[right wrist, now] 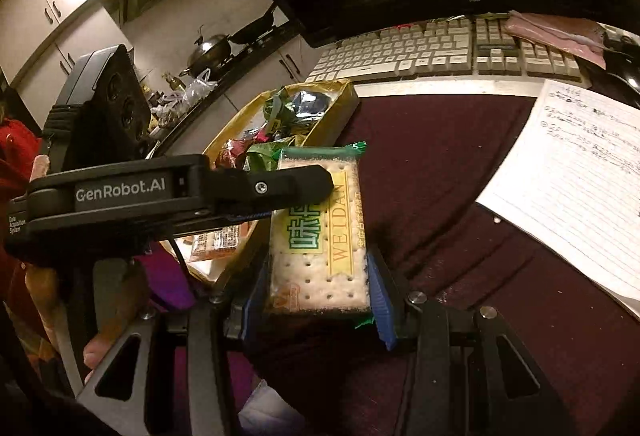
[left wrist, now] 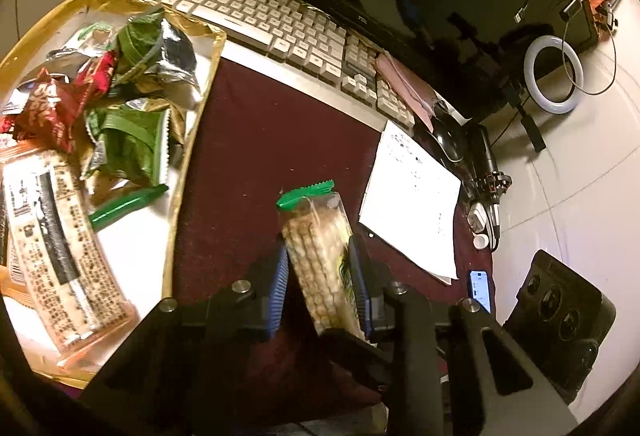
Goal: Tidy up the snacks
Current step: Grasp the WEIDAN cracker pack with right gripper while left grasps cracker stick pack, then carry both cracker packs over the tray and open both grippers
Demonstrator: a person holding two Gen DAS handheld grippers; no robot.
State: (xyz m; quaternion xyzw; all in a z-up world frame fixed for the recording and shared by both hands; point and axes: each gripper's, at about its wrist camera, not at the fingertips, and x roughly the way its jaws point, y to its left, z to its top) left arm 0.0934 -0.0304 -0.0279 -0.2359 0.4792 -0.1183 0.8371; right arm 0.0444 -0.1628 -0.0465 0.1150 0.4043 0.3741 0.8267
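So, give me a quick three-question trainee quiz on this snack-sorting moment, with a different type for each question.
1. Fill in: the left gripper and the right gripper are both shut on the ____.
2. True or false: the gripped item lies inside the gold tray.
3. Multiple choice: beyond the maroon cloth sits
A. a keyboard
B. a toaster
C. a bowl

Key:
1. cracker packet
2. False. It is held over the cloth, beside the tray.
3. A, the keyboard
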